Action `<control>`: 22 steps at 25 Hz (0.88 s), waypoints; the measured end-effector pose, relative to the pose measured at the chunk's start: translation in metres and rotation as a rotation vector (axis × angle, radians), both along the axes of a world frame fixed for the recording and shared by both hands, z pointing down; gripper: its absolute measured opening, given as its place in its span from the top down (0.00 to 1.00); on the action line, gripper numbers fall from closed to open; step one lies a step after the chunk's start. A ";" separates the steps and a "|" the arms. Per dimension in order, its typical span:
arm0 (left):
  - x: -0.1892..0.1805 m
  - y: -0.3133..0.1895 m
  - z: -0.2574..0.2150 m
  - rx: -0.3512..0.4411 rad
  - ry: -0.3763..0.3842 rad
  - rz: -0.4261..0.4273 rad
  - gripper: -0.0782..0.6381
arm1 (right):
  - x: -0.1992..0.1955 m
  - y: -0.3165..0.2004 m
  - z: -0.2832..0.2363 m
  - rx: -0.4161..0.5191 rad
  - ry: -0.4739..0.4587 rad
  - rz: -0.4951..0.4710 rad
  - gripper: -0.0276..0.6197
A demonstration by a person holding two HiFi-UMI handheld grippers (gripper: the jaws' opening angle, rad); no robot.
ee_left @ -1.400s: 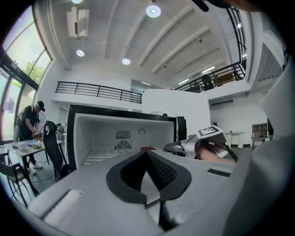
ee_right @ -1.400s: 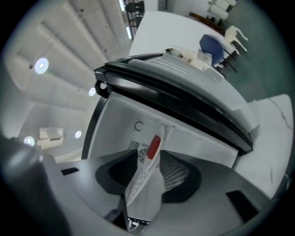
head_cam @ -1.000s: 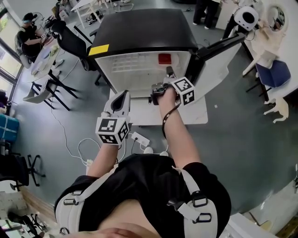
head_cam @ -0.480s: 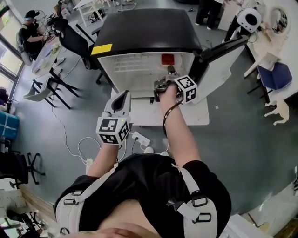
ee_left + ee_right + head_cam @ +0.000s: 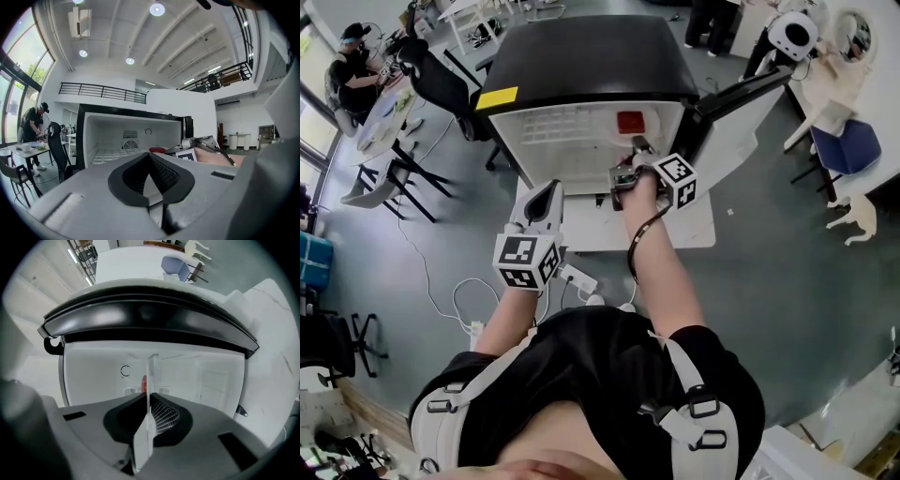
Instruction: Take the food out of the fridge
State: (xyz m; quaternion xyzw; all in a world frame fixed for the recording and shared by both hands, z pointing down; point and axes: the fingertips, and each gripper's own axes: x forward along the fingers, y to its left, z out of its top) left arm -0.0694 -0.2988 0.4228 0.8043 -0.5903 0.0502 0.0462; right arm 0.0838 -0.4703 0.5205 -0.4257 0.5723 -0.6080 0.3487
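Note:
A small black-topped fridge (image 5: pixel 581 56) stands with its door (image 5: pixel 741 103) swung open to the right. A red food item (image 5: pixel 630 122) sits at the back right of its white shelf, and also shows as the red item (image 5: pixel 157 150) and as a red sliver (image 5: pixel 144 383) past the fingers. My right gripper (image 5: pixel 637 145) reaches into the fridge mouth just short of the item. Its jaws are closing; my right gripper (image 5: pixel 151 363) shows its fingers almost together with nothing between them. My left gripper (image 5: pixel 547 195) hangs back outside the fridge, and the left gripper (image 5: pixel 150 158) is shut and empty.
The fridge rests on a white base (image 5: pixel 684 225). A power strip and cables (image 5: pixel 581 279) lie on the floor below my left hand. Chairs and tables (image 5: pixel 403 169) stand to the left, with a person (image 5: pixel 347 56) seated there. A blue chair (image 5: pixel 853 145) is at the right.
The right gripper has stayed at the fridge mouth, shifting and rolling only slightly. The left gripper has not moved.

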 end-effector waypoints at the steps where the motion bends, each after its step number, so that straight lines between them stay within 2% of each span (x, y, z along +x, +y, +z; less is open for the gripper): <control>1: 0.001 0.000 0.000 0.000 0.001 0.004 0.89 | 0.001 0.003 0.000 0.007 -0.008 -0.004 0.91; 10: 0.015 -0.001 -0.002 0.005 0.006 0.040 0.89 | 0.012 0.033 0.002 0.050 -0.006 -0.049 0.92; 18: 0.026 -0.006 -0.002 0.009 0.016 0.065 0.89 | 0.013 0.066 0.004 0.061 0.010 -0.135 0.92; 22: 0.033 -0.008 0.001 0.005 0.023 0.082 0.89 | 0.014 0.084 0.003 0.061 -0.012 -0.168 0.92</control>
